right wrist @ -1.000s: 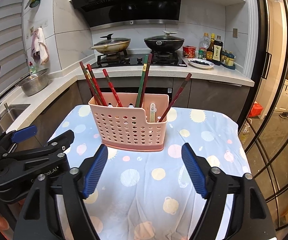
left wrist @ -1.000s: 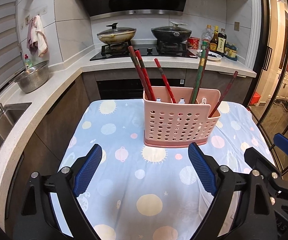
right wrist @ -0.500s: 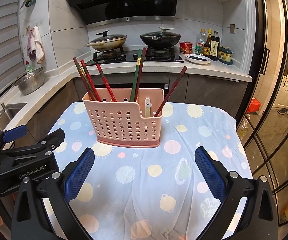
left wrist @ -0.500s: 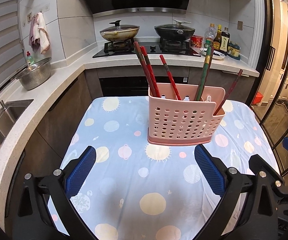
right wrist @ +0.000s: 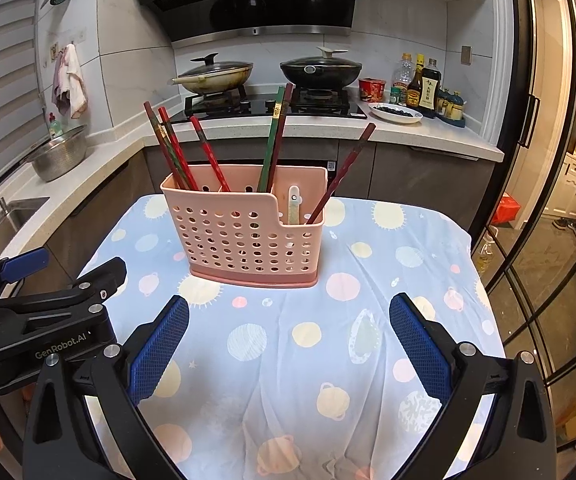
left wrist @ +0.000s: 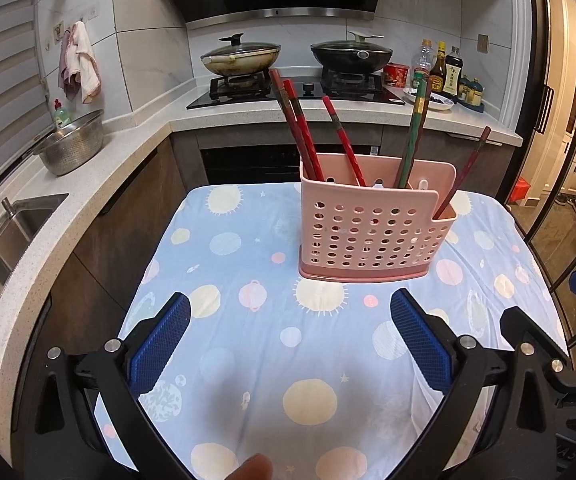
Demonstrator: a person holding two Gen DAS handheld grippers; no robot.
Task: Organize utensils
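Observation:
A pink perforated utensil basket [left wrist: 372, 232] stands upright on a table with a blue patterned cloth [left wrist: 247, 320]; it also shows in the right wrist view [right wrist: 247, 232]. Several red and green chopsticks [left wrist: 304, 136] lean in its compartments, and a white spoon [right wrist: 293, 204] sits in the right one. My left gripper [left wrist: 290, 344] is open and empty, well short of the basket. My right gripper [right wrist: 288, 340] is open and empty, also short of it. The left gripper's body [right wrist: 39, 320] shows at the left of the right wrist view.
A kitchen counter [left wrist: 87, 184] wraps the left and back, with a sink [left wrist: 3, 232], a steel colander [left wrist: 69, 144], a stove with two pans [left wrist: 296, 60] and bottles [left wrist: 444, 72]. Glass doors [right wrist: 560, 200] stand on the right.
Both grippers have opened wider and pulled back from the basket, which now looks farther off. The basket and chopsticks have not moved.

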